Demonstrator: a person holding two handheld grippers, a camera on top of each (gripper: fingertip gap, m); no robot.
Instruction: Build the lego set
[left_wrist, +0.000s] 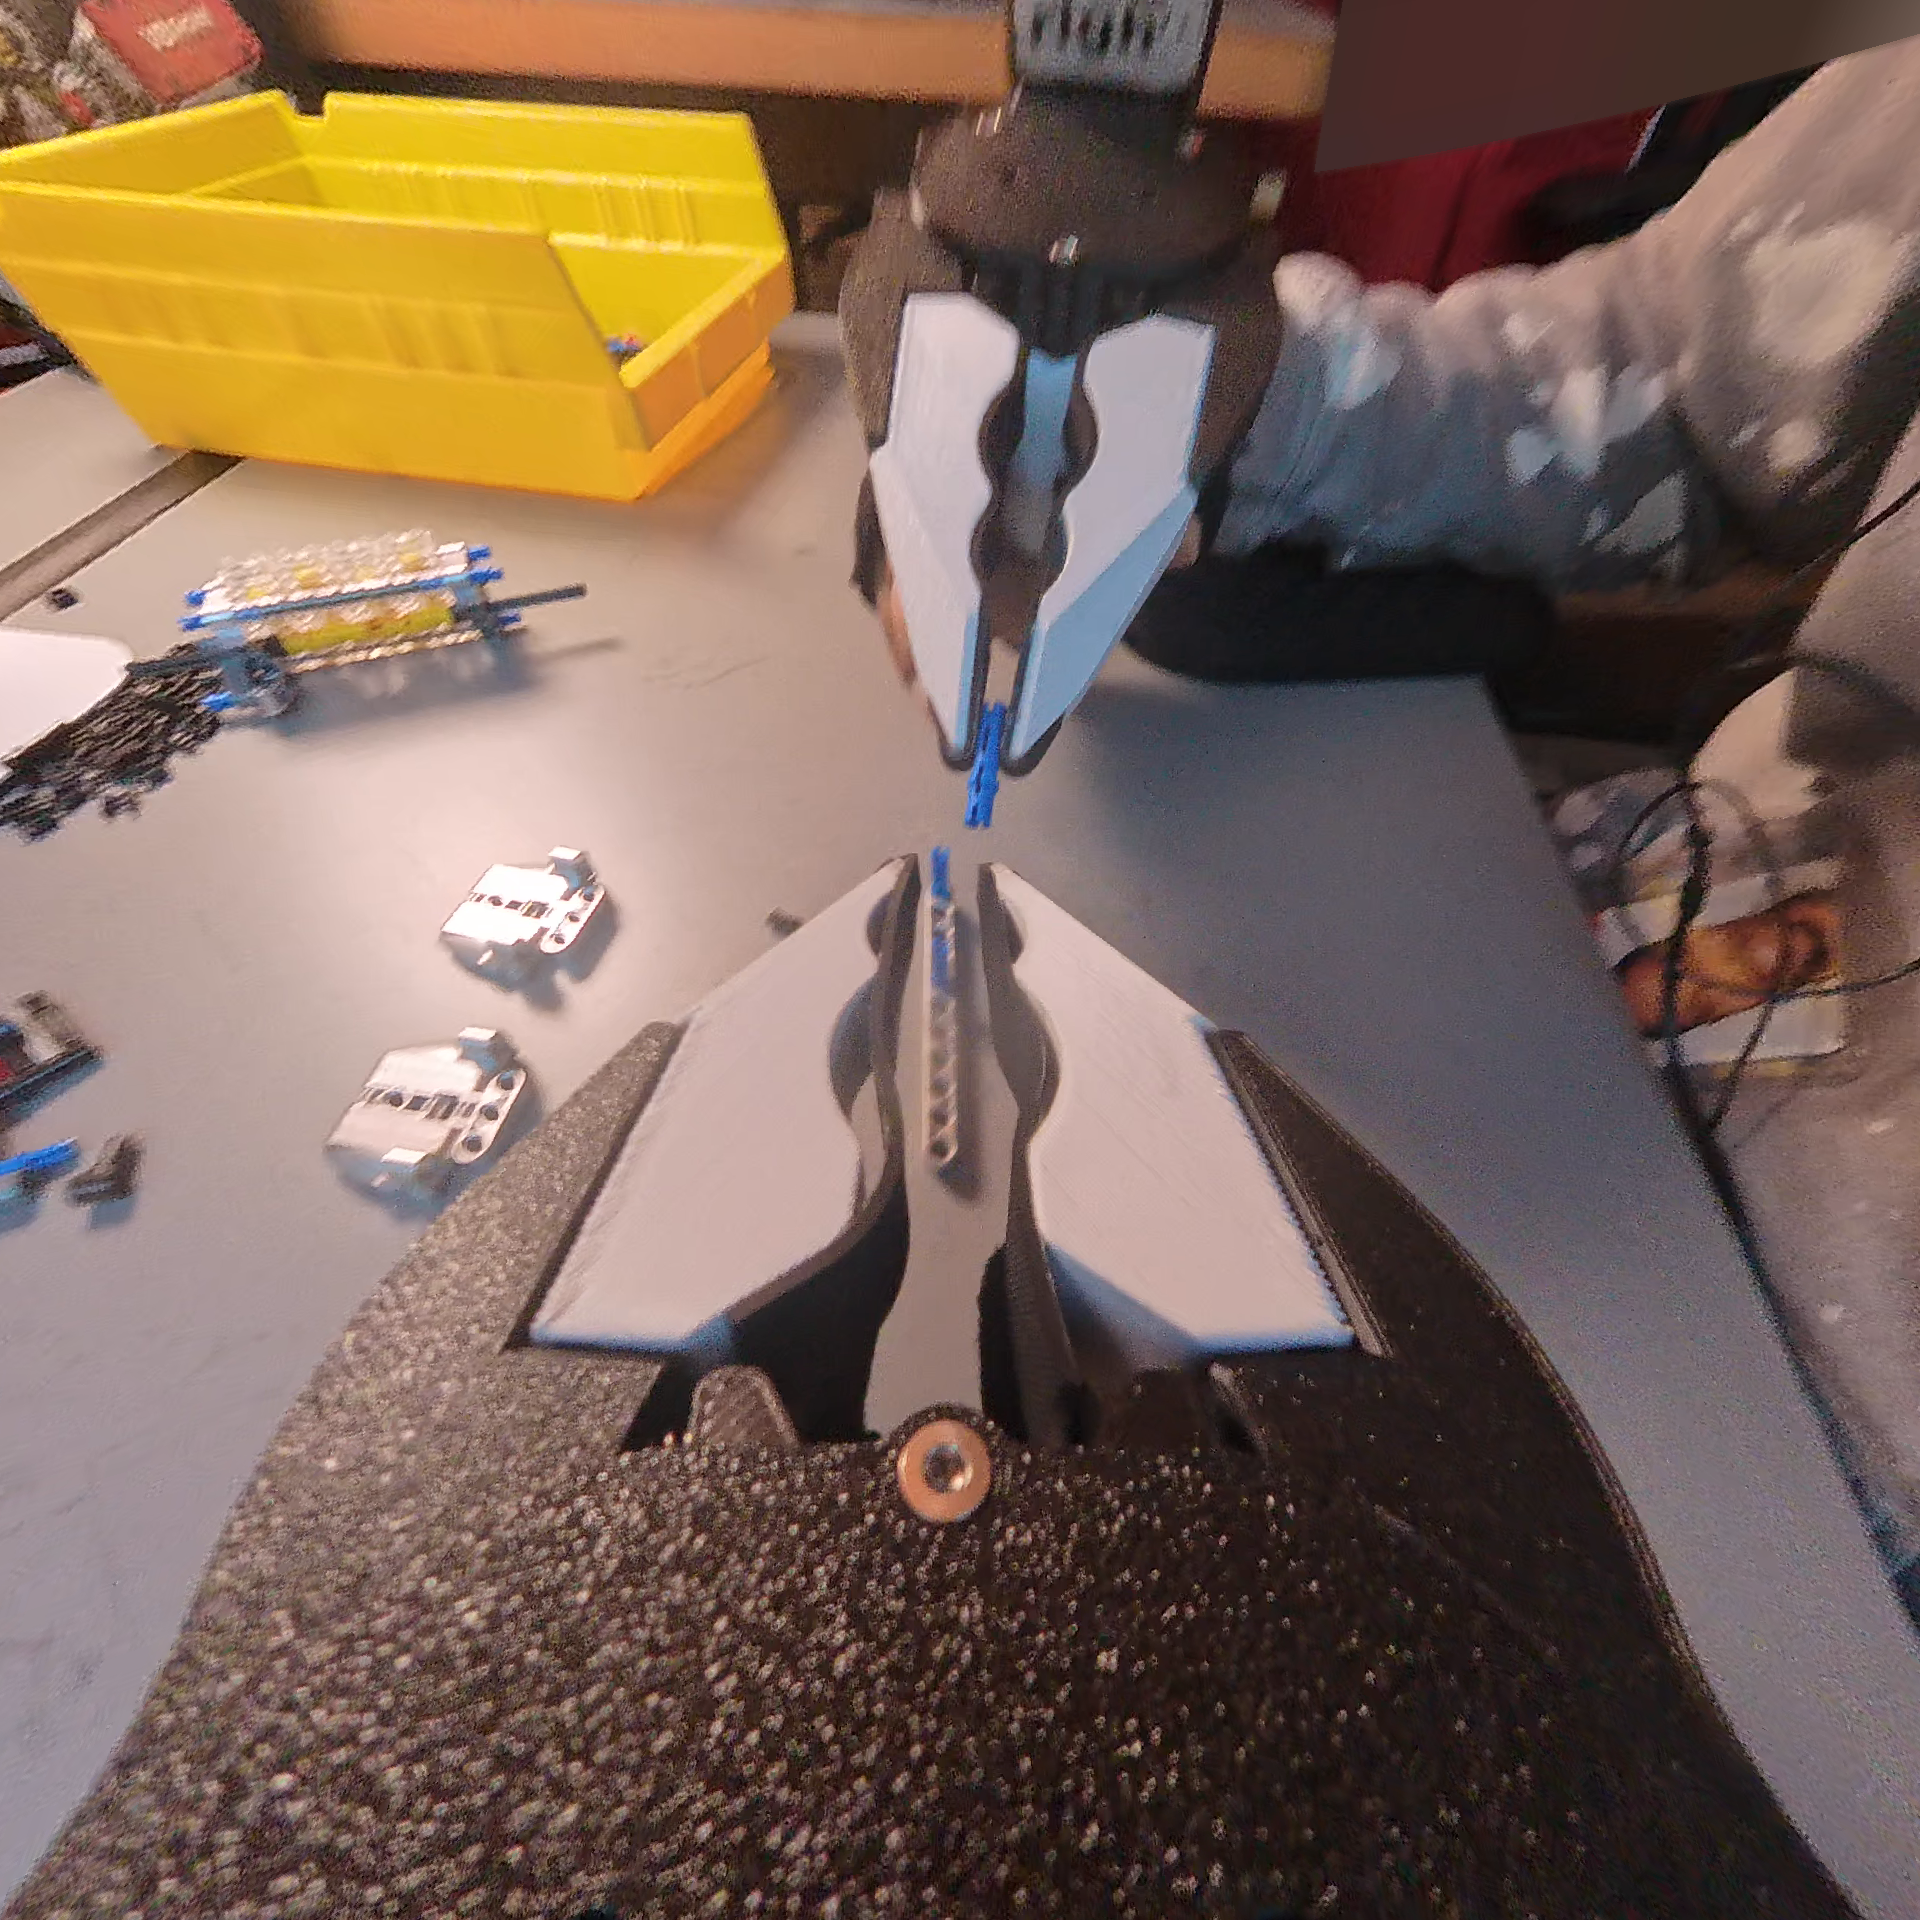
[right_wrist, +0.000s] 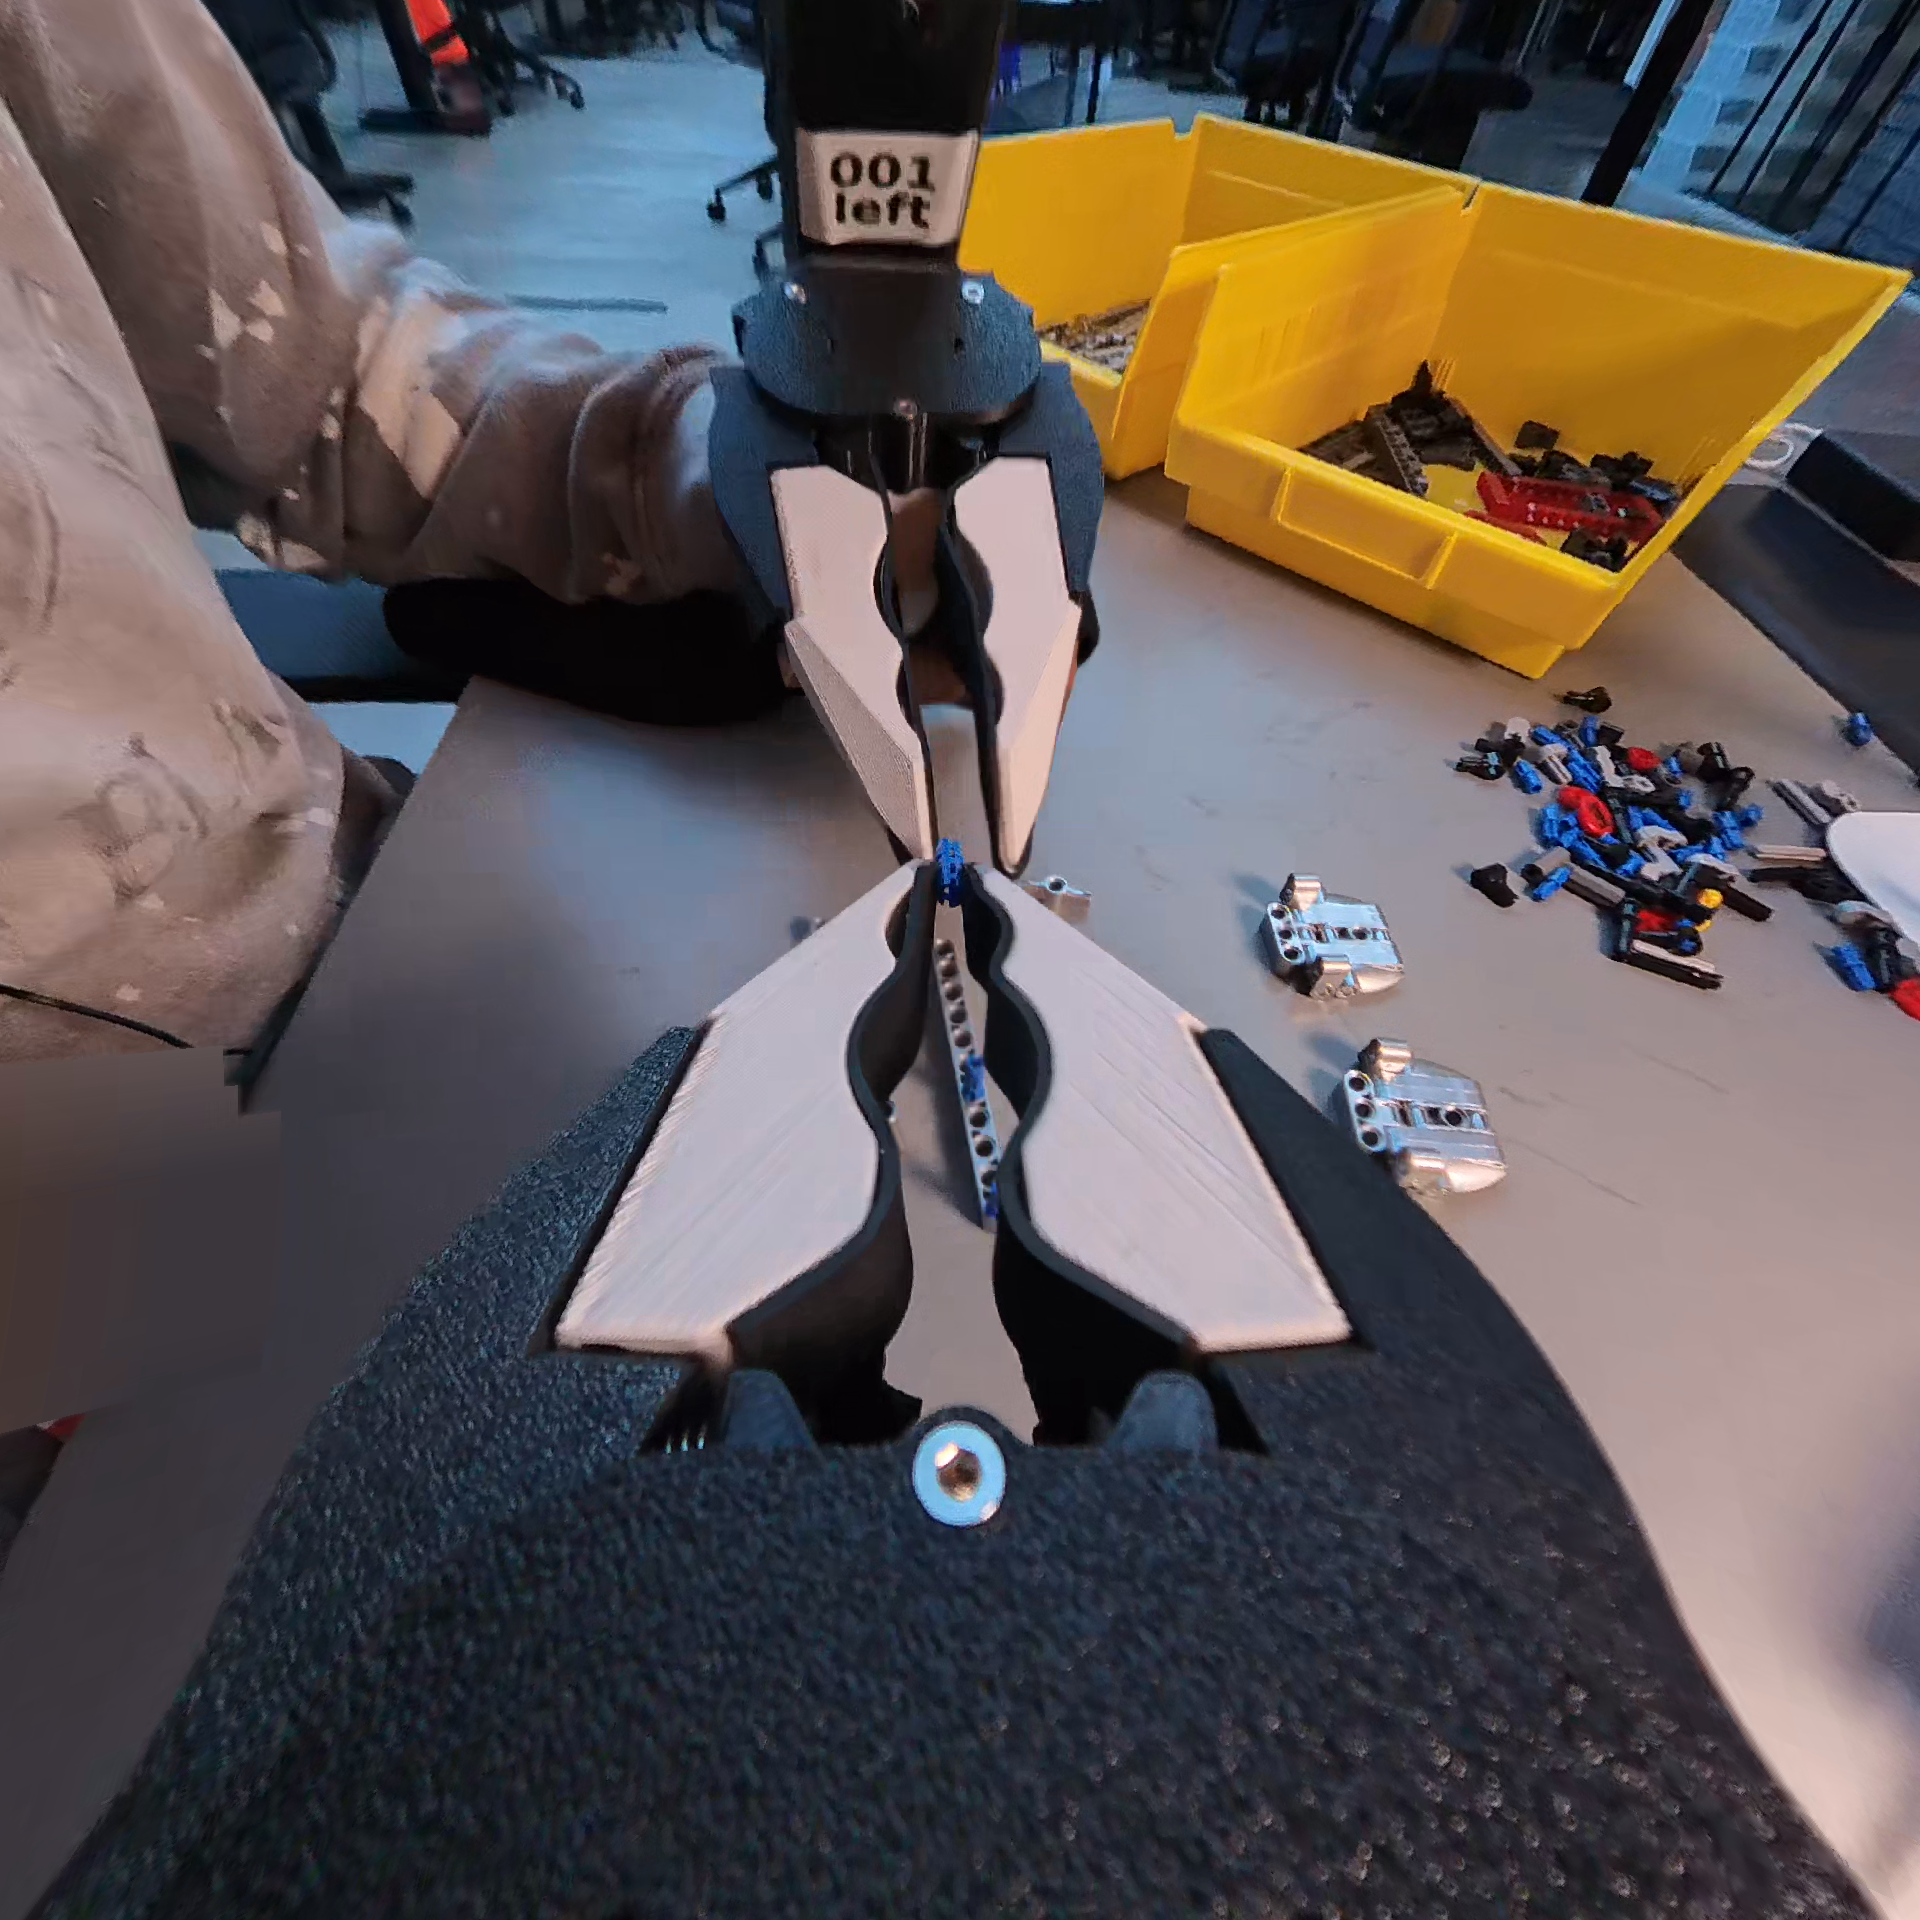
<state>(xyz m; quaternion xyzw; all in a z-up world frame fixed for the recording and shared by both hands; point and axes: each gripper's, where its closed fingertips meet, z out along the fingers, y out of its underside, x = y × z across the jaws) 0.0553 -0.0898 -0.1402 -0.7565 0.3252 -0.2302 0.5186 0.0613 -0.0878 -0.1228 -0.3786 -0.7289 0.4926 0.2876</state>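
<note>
Textured black left tool (left_wrist: 948, 871) pinches perforated grey beam (left_wrist: 943, 1049); right tool (right_wrist: 943, 878) pinches ridged blue pin (right_wrist: 948, 864)

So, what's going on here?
A person works two tools tip to tip over a grey table. The right hand-held gripper pinches a blue pin. A holed grey beam sits between the fingers of the left hand-held gripper; whether they grip it is unclear. Yellow bins and loose parts lie beyond.

Lab or open-plan workshop. Grey worktop (right_wrist: 1299, 665) carries yellow parts bins (right_wrist: 1455, 436) at its far edge, a loose pile of small plastic building parts (right_wrist: 1631, 842) and a half-built assembly (left_wrist: 343, 603). Wheeled office chairs (right_wrist: 488, 62) stand on bare floor beyond.
</note>
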